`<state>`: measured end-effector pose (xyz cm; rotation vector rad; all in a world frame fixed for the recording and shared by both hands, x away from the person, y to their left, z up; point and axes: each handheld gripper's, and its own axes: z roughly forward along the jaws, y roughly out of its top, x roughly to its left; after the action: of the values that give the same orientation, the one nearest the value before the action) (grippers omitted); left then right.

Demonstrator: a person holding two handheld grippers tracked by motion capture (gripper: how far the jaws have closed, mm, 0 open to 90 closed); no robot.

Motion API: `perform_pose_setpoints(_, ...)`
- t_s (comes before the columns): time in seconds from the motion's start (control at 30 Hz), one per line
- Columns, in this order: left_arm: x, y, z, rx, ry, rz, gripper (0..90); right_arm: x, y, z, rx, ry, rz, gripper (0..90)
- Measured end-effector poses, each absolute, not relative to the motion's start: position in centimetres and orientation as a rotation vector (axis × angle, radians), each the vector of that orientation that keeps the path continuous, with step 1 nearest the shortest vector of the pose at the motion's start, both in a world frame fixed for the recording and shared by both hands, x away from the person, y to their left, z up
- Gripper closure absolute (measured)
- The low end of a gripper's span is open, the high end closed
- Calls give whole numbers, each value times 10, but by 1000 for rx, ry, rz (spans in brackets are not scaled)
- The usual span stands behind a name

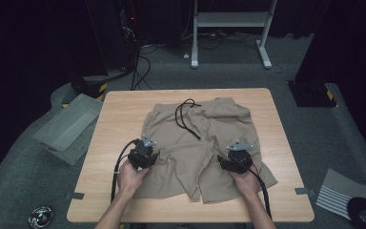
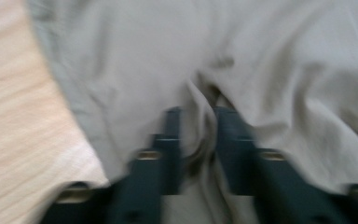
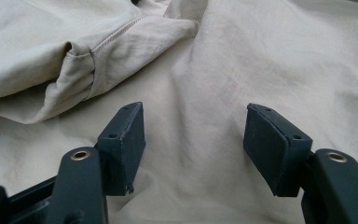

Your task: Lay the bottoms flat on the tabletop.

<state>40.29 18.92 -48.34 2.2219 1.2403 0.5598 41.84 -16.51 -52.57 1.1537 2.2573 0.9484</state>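
Left jaws pinching a shorts (image 1: 198, 143) fold, right jaws wide, both hands low.

The left gripper view is blurred by motion, so the edges of the left tool (image 2: 198, 140) and the fold of the beige shorts (image 2: 261, 70) between its jaws are soft; whether the pads press the cloth cannot be told. In the high view, the near-right floor objects (image 1: 364, 210) are cut off.
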Motion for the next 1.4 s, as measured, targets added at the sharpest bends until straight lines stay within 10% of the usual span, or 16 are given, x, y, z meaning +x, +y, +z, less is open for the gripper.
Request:
perform_pose_setpoints(0.5,517,188,-497,2307,1554,703,438,422,-169,-526,1207,2257,964,383)
perform_pose_setpoints(0.93,386,224,-482,2062,1454,519,382,420,-167,-526,1194,2255,956,383)
perform_pose_setpoints(1.03,375,226,-499,2104,1479,467,422,420,-167,-526,1193,2255,955,383)
perform_pose_setpoints(1.27,399,226,-504,2208,1457,563,841,420,-167,-526,1180,2258,955,383)
perform_pose_setpoints(1.4,405,235,-477,2169,1454,617,873,420,-166,-526,1170,2263,955,379)
